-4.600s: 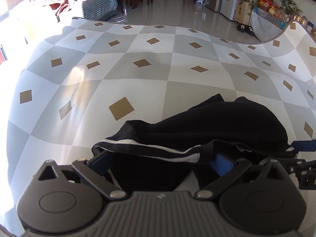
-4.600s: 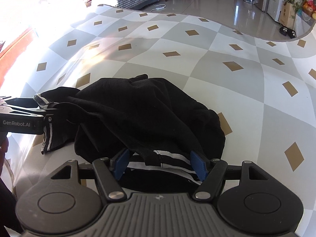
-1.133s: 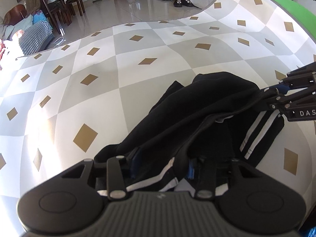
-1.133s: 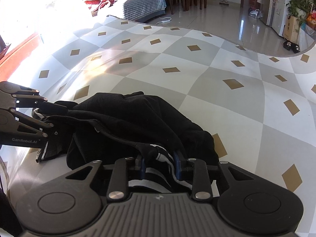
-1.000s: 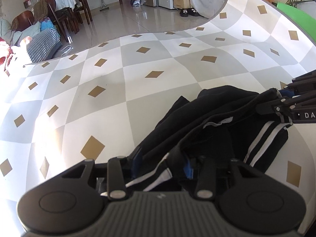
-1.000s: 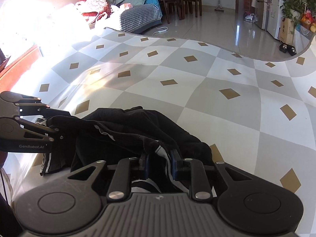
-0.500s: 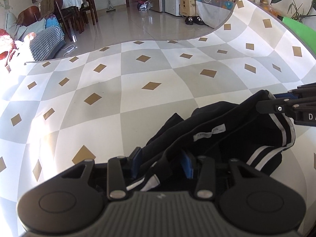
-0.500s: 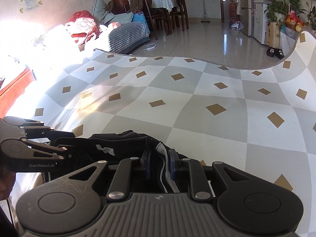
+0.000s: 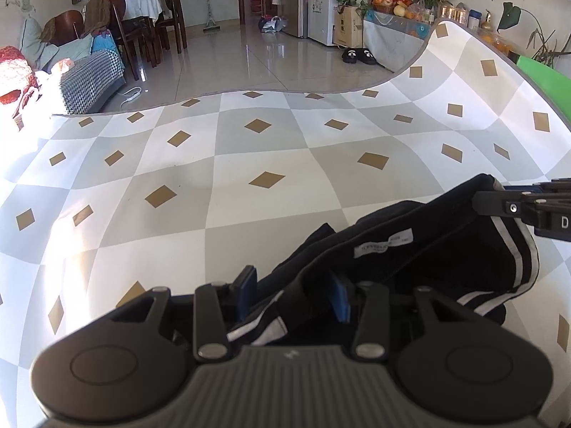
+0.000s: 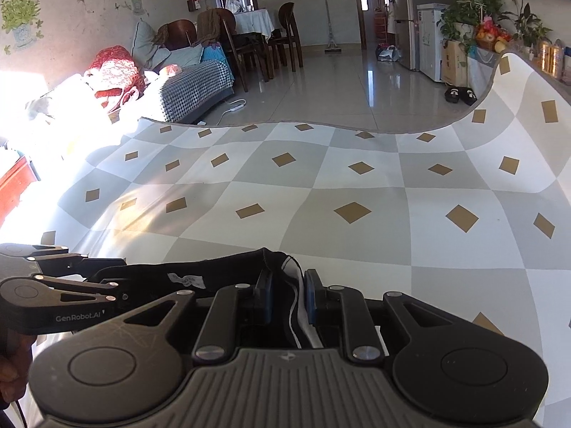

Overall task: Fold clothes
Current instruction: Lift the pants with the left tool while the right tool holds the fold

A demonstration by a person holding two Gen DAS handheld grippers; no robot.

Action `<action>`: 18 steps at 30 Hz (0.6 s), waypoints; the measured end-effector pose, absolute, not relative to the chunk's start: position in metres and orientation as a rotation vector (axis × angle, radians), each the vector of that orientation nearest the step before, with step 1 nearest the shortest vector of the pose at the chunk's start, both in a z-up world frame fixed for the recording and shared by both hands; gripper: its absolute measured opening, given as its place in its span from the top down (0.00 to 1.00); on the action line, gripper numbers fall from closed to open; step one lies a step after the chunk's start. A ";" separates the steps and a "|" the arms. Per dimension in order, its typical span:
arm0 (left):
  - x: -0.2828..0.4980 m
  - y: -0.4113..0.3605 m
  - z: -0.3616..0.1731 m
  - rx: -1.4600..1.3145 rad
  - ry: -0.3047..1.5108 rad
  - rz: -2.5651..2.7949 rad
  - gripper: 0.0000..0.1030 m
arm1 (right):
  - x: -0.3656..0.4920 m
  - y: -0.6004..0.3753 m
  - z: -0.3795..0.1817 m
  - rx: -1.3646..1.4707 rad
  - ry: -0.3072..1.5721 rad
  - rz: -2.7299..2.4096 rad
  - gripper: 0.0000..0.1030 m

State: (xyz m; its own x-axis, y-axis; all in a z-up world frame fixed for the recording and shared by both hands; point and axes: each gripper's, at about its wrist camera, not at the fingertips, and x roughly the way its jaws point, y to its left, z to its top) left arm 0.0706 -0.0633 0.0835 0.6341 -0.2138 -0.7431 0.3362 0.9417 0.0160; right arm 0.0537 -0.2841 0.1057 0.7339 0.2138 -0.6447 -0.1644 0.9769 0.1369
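A black garment point(image 9: 421, 249) with white side stripes and a white label hangs stretched between my two grippers above the checked table cover point(image 9: 249, 142). My left gripper point(image 9: 294, 294) is shut on one bunched, striped end of the garment. My right gripper point(image 10: 287, 296) is shut on the other end, a white stripe showing between its blue pads point(image 10: 311, 296). In the left wrist view the right gripper's fingers point(image 9: 528, 207) pinch the cloth at the right edge. The garment's waist edge point(image 10: 200, 274) runs leftward to the left gripper's fingers point(image 10: 67, 278) in the right wrist view.
The checked cover point(image 10: 321, 185) spreads wide ahead of both grippers, its far right end point(image 9: 464, 71) curling up. Beyond its far edge lie a tiled floor, a houndstooth-covered sofa point(image 10: 192, 89), dining chairs, a fridge and plants. A hand point(image 10: 10, 367) shows at the lower left.
Both grippers have risen with the garment, lifting it off the cover and pulling it taut between them. The label side has turned into view.
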 end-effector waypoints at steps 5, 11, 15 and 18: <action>0.073 -0.066 0.083 0.145 0.829 -0.312 0.60 | 0.054 -0.288 0.108 0.083 0.712 0.197 0.83; 0.073 -0.068 0.080 0.153 0.844 -0.323 0.57 | 0.056 -0.292 0.108 0.089 0.716 0.166 0.83; 0.072 -0.070 0.078 0.160 0.852 -0.320 0.48 | 0.057 -0.294 0.106 0.093 0.726 0.152 0.83; 0.070 -0.071 0.077 0.172 0.852 -0.304 0.33 | 0.057 -0.295 0.104 0.096 0.740 0.150 0.82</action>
State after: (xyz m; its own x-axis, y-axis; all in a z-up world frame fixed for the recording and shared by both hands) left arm 0.0703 -0.0711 0.0771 0.6186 -0.1947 -0.7612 0.3309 0.9433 0.0276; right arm 0.0573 -0.2948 0.1043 0.7282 0.1703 -0.6638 -0.1024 0.9848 0.1403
